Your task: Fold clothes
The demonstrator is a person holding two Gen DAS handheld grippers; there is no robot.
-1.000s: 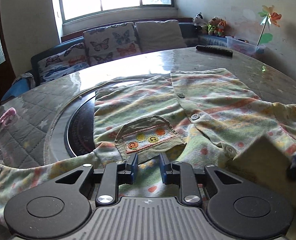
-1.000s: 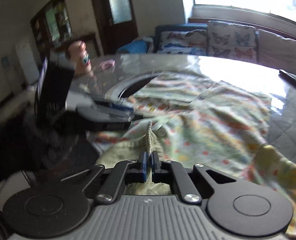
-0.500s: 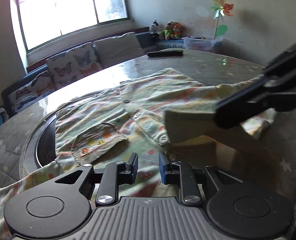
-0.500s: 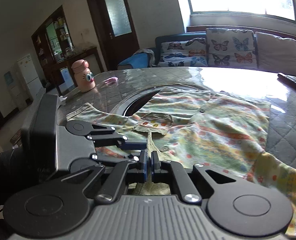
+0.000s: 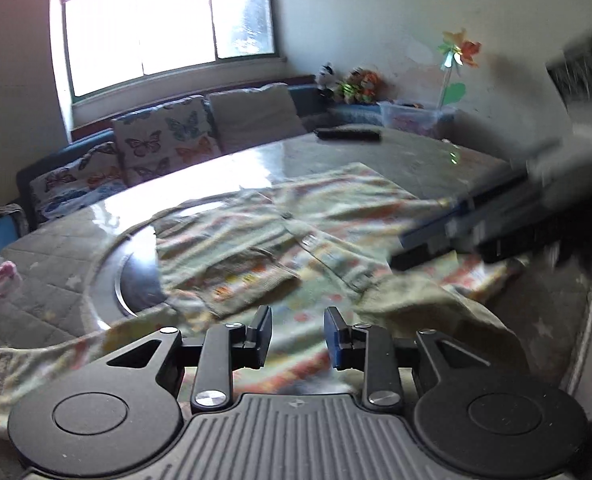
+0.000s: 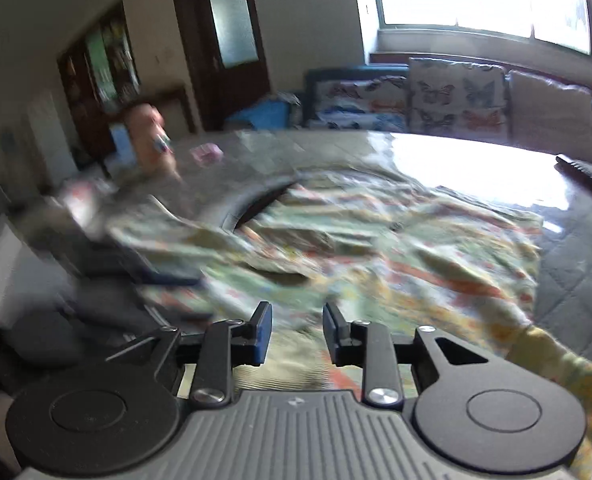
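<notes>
Garment: patterned shirt [image 5: 319, 216] with pale green ground and orange and yellow print, buttoned front, spread over the middle of the round table [image 5: 435, 160] and reaching its near edge.
Pocket: patch pocket [image 5: 252, 276] with a row of small coloured motifs, on the shirt half nearer the table's left edge.
Sleeve: one sleeve [image 6: 551, 352] trailed off toward the table's near right edge; the cloth was blurred in both views.
Left gripper: left gripper [image 5: 297, 334] hung low over the shirt's near hem, jaws opening, cloth beneath them but nothing pinched between the pads.
Right gripper: right gripper [image 6: 297, 334] hung over the shirt near the table's near edge, jaws opening, no cloth between the pads.
Table inset: dark round recess [image 5: 136, 280] at the table's centre, partly covered by the shirt.
Far edge: black remote control [image 5: 347, 135] lay clear of the shirt.
Left edge: small pink item [image 5: 0, 282], apart from the shirt.
</notes>
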